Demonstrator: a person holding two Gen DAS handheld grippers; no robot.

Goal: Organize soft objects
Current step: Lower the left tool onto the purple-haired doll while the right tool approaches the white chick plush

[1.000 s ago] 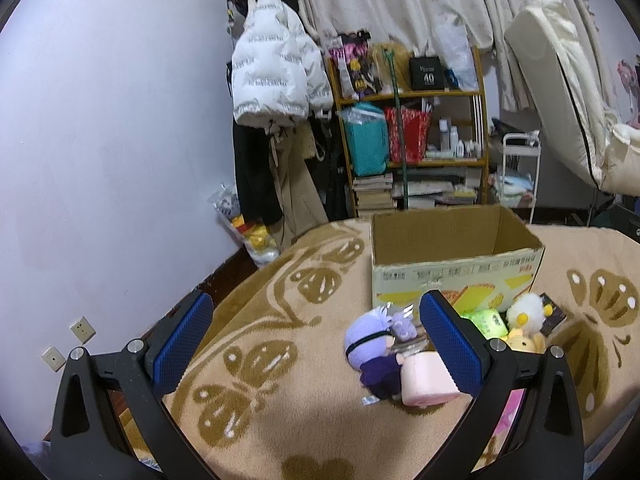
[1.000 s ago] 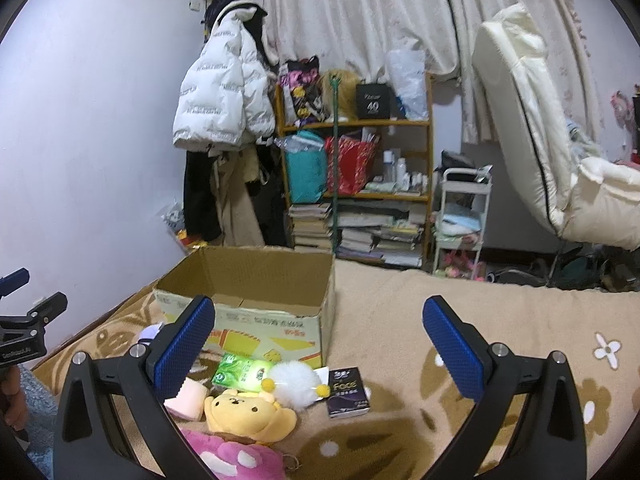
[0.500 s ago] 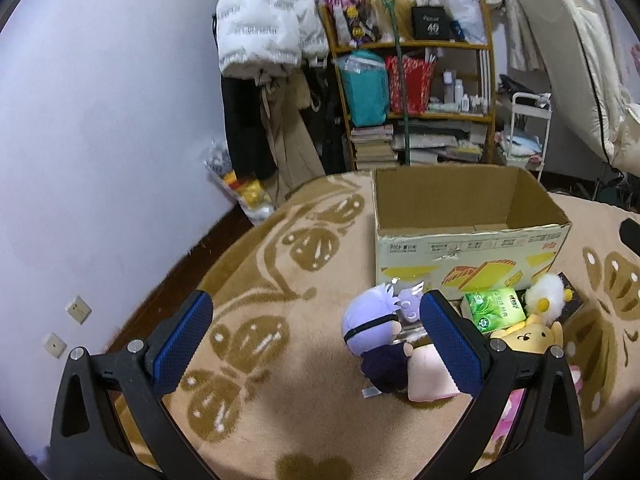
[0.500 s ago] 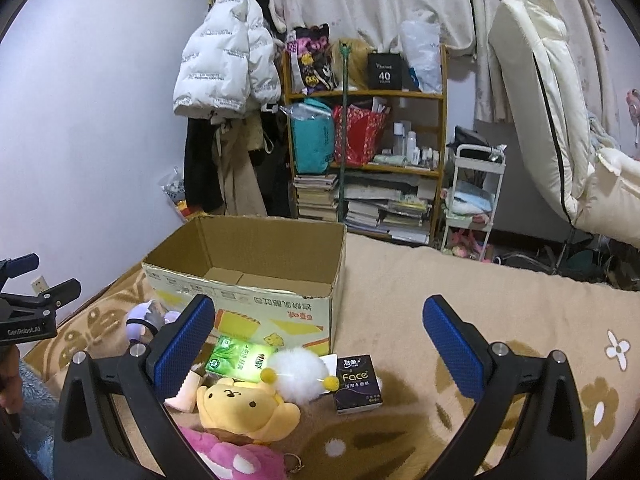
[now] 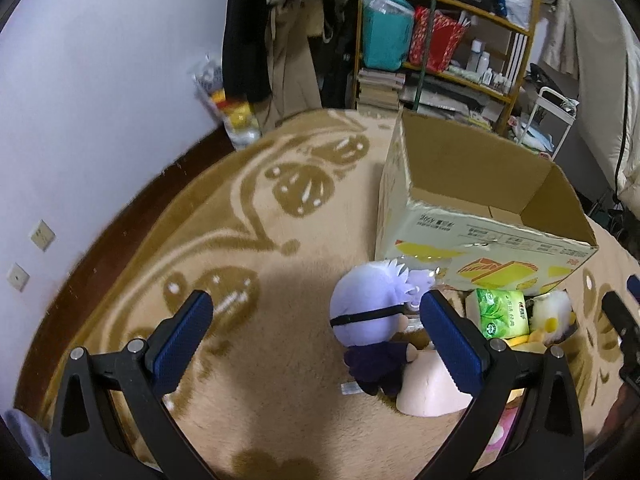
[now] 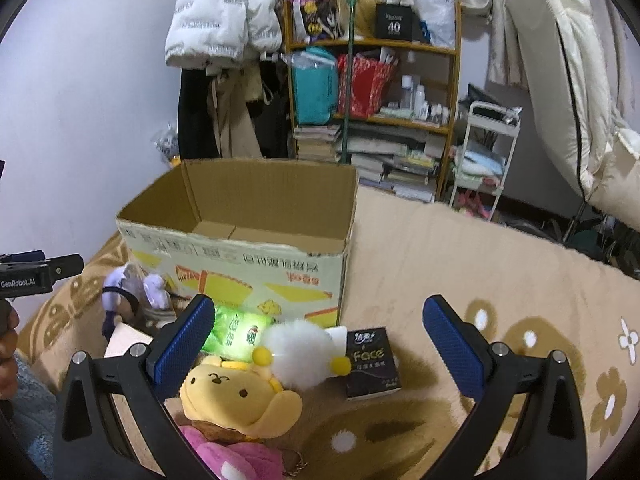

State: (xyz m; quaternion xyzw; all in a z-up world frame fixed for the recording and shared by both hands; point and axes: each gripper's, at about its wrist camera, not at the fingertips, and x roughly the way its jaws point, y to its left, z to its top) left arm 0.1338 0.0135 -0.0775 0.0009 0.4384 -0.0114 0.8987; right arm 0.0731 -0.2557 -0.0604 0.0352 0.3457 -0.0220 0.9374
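An open, empty cardboard box (image 5: 480,200) (image 6: 248,236) stands on the tan blanket. Soft things lie in front of it: a purple-haired doll (image 5: 370,320) (image 6: 120,296), a pink plush (image 5: 428,392), a green tissue pack (image 5: 502,314) (image 6: 236,330), a white fluffy toy with yellow balls (image 6: 298,354), a yellow bear plush (image 6: 236,396) on a pink plush (image 6: 240,458), and a black tissue pack (image 6: 370,362). My left gripper (image 5: 316,344) is open above the blanket, the doll just inside its right finger. My right gripper (image 6: 318,346) is open over the white toy.
A wooden shelf (image 6: 372,92) with books and bags, hanging coats (image 6: 224,40) and a white cart (image 6: 486,152) stand behind the bed. A folded cream mattress (image 6: 568,92) leans at the right. A wall (image 5: 100,100) runs along the blanket's left edge.
Both grippers have tilted down and moved closer to the toys and box. The jaws stay wide open and nothing has been taken hold of.
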